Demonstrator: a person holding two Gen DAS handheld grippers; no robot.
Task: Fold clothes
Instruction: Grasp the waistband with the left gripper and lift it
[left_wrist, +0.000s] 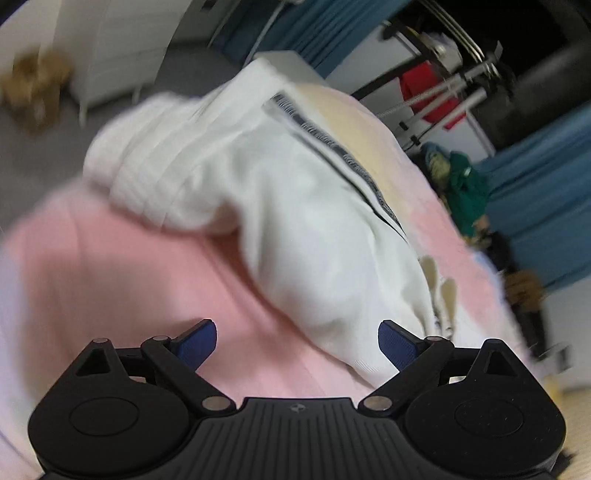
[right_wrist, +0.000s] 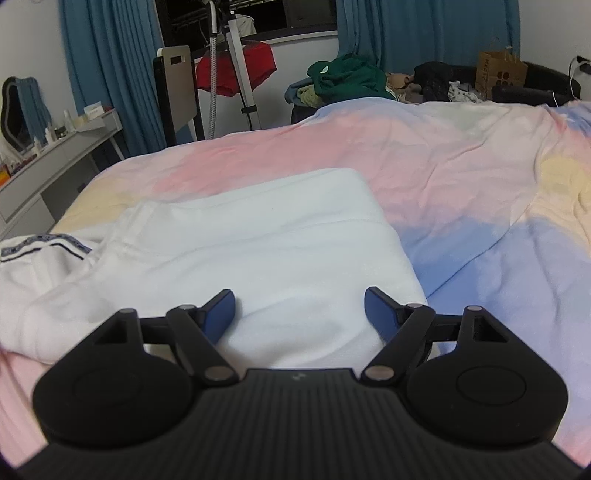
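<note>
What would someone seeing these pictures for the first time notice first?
Probably the white garment with a dark patterned trim, spread across the pastel pink, blue and yellow bedspread. Next come the open left gripper and right gripper, blue pads poised at the garment's near edge. At the bed's far side, a green clothes heap stands out.

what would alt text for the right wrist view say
An open right tool hovers over a white garment lying partly folded on a pastel pink, blue and yellow bedspread. Behind the bed are teal curtains and a clothes pile.
</note>
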